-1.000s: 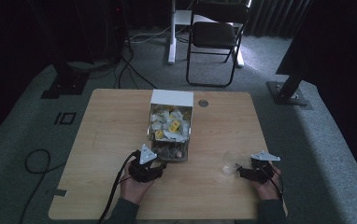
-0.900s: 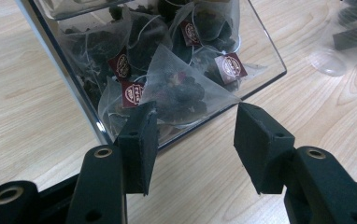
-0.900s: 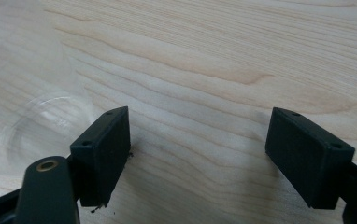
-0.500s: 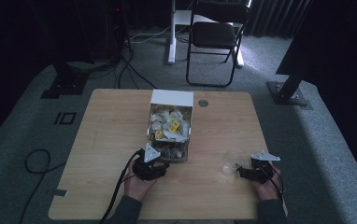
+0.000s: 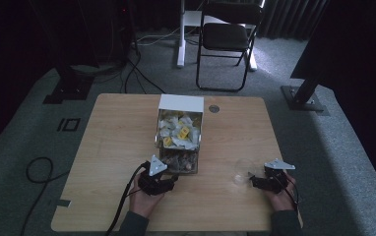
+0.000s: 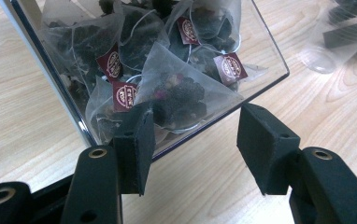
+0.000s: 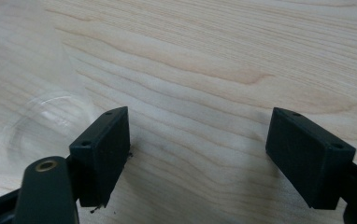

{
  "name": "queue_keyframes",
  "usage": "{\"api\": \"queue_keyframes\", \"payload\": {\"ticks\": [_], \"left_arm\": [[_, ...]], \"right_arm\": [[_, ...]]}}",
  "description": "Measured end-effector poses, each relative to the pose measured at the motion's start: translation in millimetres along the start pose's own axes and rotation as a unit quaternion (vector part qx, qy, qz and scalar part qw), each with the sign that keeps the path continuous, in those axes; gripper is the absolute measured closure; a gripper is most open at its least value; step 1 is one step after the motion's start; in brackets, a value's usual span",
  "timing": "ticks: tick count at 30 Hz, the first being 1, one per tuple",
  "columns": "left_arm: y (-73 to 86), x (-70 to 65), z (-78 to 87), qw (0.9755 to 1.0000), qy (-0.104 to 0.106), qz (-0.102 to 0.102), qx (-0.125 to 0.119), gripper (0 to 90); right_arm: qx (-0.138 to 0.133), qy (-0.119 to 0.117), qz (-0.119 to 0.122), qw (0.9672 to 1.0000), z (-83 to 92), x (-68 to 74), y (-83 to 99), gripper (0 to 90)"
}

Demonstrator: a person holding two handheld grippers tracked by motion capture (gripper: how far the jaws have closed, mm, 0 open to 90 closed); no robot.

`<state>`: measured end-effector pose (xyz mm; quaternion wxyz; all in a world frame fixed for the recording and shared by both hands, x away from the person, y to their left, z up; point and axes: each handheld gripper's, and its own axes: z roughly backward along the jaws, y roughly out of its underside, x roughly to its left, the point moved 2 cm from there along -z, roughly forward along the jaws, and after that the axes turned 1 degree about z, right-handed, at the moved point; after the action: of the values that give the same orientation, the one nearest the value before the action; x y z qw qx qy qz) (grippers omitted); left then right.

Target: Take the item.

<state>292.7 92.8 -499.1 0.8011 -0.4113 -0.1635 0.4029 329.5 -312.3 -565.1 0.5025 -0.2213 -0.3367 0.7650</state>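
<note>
On the high view I see my left gripper (image 5: 169,181) low at the near middle of the desk (image 5: 112,147), right at the near end of the clear box (image 5: 178,140). Its jaws are spread, holding nothing. In the left gripper view that gripper (image 6: 193,135) sits at the box's (image 6: 260,51) near corner, one jaw against the clear wall, the other over bare wood just beside it. Through the wall I see tea bags (image 6: 181,91), mesh pyramids of dark leaf with maroon tags. On the high view, the box's far half holds pale sachets (image 5: 178,130) with yellow labels.

My right gripper (image 5: 253,181) rests near the right near edge of the desk, well apart from the box. Its jaws are also wide apart and empty, as the right gripper view (image 7: 197,140) shows over bare wood. A clear cup (image 5: 239,172) stands just beside its tip; in the left gripper view the cup (image 6: 340,37) is at the upper right.

Beyond the desk stands a folding chair (image 5: 225,39).
</note>
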Motion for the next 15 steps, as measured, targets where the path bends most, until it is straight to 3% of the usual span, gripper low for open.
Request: {"api": "queue_keyframes", "payload": {"ticks": [5, 10, 15], "left_arm": [[1.6, -3.2, 2.3, 1.0, 0.0, 0.001, 0.0, 47.2], [-6.9, -4.0, 8.2, 0.9996, -0.008, -0.003, -0.026, 45.9], [-12.8, -6.6, 4.6, 0.9995, -0.014, -0.013, -0.023, 42.2]], "right_arm": [[0.0, 0.0, 0.0, 1.0, 0.0, 0.0, 0.0, 21.7], [0.0, 0.0, 0.0, 1.0, 0.0, 0.0, 0.0, 21.7], [0.0, 0.0, 0.0, 1.0, 0.0, 0.0, 0.0, 21.7]]}}
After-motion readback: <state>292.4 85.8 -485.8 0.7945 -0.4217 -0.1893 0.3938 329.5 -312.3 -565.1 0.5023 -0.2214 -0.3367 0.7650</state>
